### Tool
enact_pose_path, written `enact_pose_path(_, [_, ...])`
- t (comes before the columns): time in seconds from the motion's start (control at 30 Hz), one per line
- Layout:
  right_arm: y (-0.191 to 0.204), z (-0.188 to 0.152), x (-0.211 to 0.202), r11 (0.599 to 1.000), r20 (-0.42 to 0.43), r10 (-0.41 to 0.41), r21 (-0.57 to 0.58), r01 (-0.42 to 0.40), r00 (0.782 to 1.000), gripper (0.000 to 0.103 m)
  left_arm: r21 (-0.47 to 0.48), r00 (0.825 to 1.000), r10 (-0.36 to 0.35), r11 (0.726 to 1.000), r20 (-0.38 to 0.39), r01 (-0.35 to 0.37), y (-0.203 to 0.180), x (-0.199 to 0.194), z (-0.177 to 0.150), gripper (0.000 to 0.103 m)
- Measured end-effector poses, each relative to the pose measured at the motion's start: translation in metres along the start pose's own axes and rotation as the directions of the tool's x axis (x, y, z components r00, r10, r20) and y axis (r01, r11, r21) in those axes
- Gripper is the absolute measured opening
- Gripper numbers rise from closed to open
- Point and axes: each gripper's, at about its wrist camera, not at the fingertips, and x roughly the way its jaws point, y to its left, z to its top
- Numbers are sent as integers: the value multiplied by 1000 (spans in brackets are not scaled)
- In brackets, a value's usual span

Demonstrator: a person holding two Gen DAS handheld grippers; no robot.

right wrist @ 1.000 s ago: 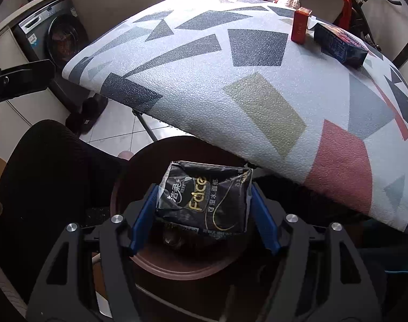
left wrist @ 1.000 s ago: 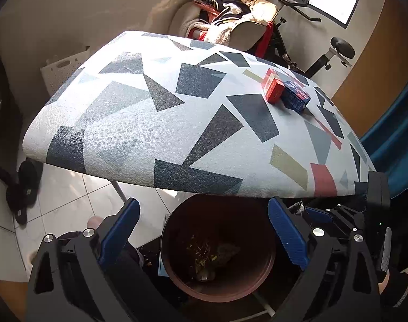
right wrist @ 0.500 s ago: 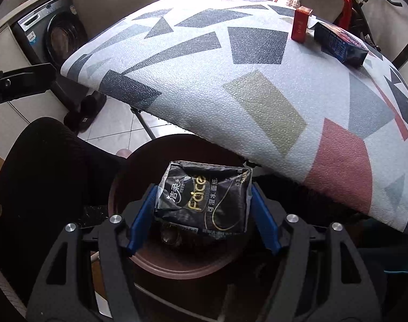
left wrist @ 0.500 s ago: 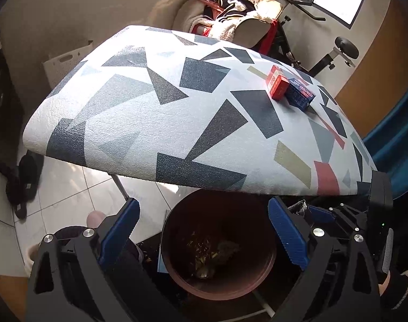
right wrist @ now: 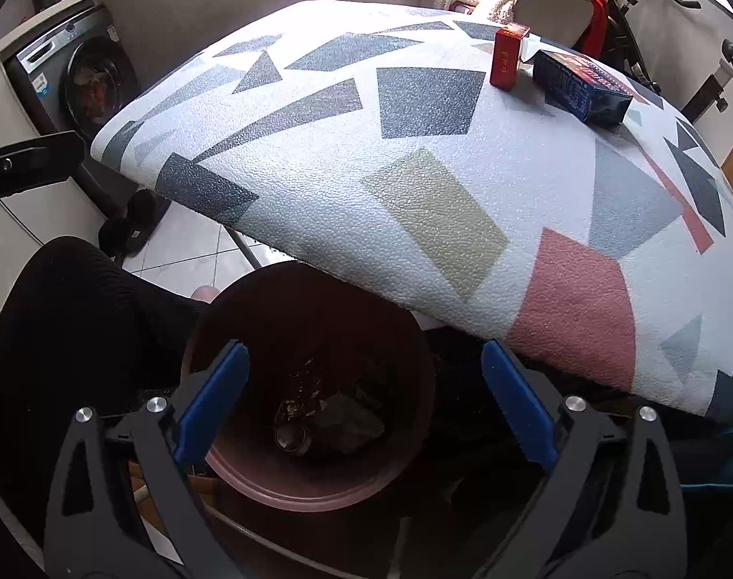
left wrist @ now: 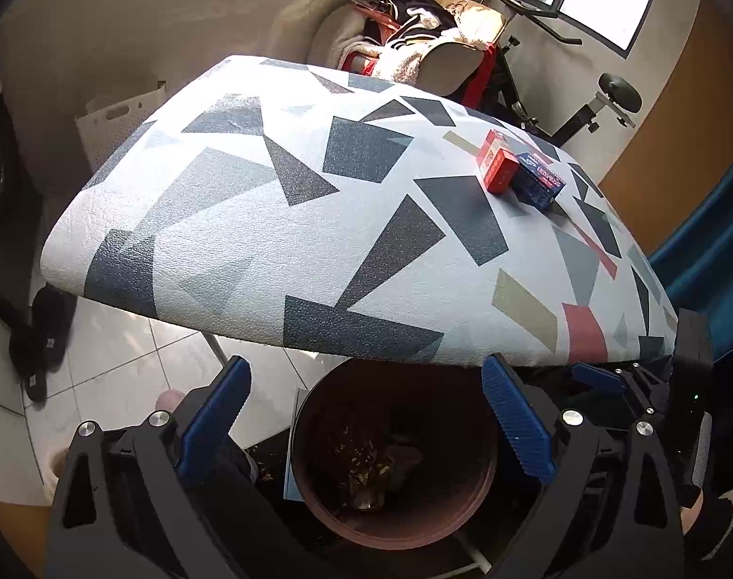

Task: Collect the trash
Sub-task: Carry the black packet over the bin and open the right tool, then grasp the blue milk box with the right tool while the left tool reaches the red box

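Right gripper (right wrist: 364, 398) over the bin (right wrist: 250, 477), fingers just swung wide, nothing between them; dark packet (right wrist: 349, 422) lying at the bottom. Left gripper (left wrist: 366, 412) wide too, empty. Up at 1 o'clock on the counter (right wrist: 318, 183): red box (right wrist: 508, 60) upright, blue box (right wrist: 583, 89) lying flat, long axis running right. Right hand looks nearer.

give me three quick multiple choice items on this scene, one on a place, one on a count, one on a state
1. Where is the bin?
A. on the table
B. on the floor by the table's near edge
C. beside the washer

2. How many boxes stand on the table?
A. one
B. two
C. four

3. The right gripper is:
A. open, empty
B. shut on a box
C. shut on the bin rim

Answers:
1 B, table edge overhangs it.
2 B, red box and blue box.
3 A, jaws just opened, nothing between them.
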Motion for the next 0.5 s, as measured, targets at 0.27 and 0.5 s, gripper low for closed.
enact_pose_path(0.27, [-56,32,-16,994,82,-92,64,87,992,96,-1,999,-30,1000,42,30,3,5,28,94])
enact_pose_path(0.5, [-138,92,-23,968,174,-215,171,185,961,97,-5,997,-51,999,59,52,-1,24,60,94])
